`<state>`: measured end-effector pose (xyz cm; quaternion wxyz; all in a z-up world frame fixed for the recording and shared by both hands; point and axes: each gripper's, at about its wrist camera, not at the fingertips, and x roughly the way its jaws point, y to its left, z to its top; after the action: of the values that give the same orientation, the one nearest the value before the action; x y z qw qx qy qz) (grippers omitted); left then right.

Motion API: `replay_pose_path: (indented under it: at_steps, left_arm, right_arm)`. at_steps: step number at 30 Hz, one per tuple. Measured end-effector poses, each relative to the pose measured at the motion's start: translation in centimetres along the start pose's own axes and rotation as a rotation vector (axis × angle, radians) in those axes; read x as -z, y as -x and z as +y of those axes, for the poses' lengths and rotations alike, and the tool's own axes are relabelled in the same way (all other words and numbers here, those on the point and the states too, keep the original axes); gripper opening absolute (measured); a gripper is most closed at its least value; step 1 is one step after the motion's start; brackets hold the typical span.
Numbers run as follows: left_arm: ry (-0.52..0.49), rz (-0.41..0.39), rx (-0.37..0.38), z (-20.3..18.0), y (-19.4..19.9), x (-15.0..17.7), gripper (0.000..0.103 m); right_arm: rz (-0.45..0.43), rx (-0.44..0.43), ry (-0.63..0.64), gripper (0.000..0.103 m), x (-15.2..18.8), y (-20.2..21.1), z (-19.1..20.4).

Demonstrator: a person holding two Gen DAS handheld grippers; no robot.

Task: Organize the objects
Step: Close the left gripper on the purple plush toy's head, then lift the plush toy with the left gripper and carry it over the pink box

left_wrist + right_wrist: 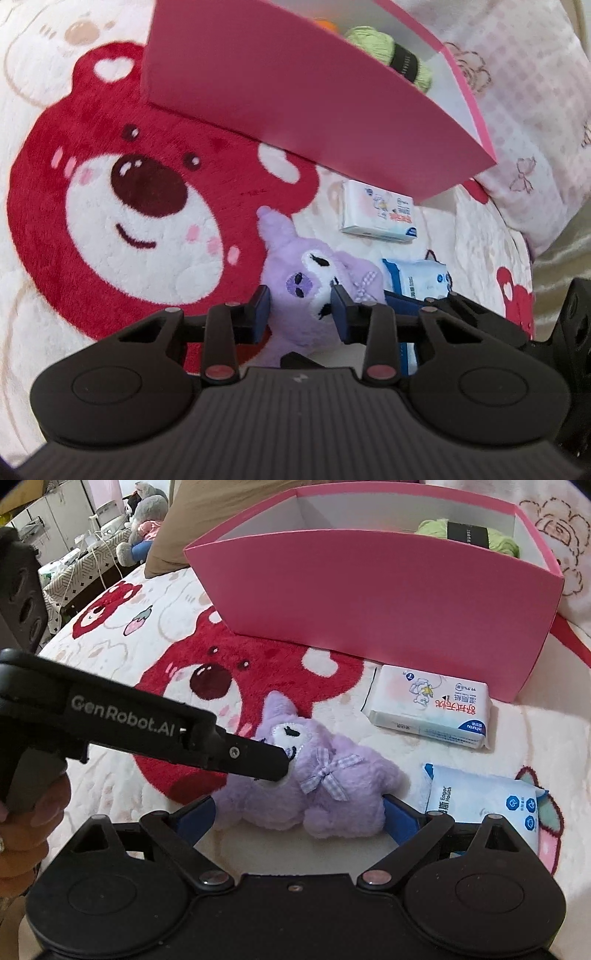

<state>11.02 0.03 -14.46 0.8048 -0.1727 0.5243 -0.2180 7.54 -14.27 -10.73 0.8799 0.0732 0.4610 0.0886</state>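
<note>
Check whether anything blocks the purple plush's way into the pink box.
Nothing visible blocks it. The plush lies on the blanket before the box, held at the head by the left gripper. The box is open-topped, holding only green yarn at one end. The tissue packs lie to the side.

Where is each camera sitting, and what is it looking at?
Left wrist view: rides on the left tool, looking down along its fingers, closed on the purple plush toy's head.
Right wrist view: rides on the right tool, open around the plush's body; the left tool's arm and a hand show.
Both share the plush, pink box, green yarn and two tissue packs.
</note>
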Motion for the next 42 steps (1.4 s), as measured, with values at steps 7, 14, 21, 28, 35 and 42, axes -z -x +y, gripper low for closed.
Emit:
replay_pose_path:
  at_steps: [7,14,21,28,35,42]
  left_arm:
    - [-0.065,-0.014,-0.001,-1.6,1.2,0.5,0.034]
    - [-0.117,-0.049,0.025,-2.9,3.2,0.8,0.034]
    - [-0.145,-0.053,0.068,-3.7,5.3,0.9,0.034]
    - [-0.197,-0.082,0.072,-4.7,7.3,1.4,0.034]
    - [-0.226,-0.126,0.081,-5.2,8.8,1.2,0.034]
    - [-0.206,-0.156,0.112,-5.0,10.3,0.6,0.034]
  right_arm:
    - [-0.028,0.041,0.046,0.098,-0.1,1.5,1.4]
    - [-0.075,0.091,0.077,0.098,0.0,3.5,2.4]
    - [-0.143,0.088,0.07,0.096,-0.1,6.2,2.6]
    - [-0.173,0.101,0.078,0.088,-0.2,8.4,3.2]
    - [-0.203,0.109,0.056,0.075,-0.1,9.9,3.4]
    - [-0.245,0.112,0.061,0.061,-0.1,11.4,3.6]
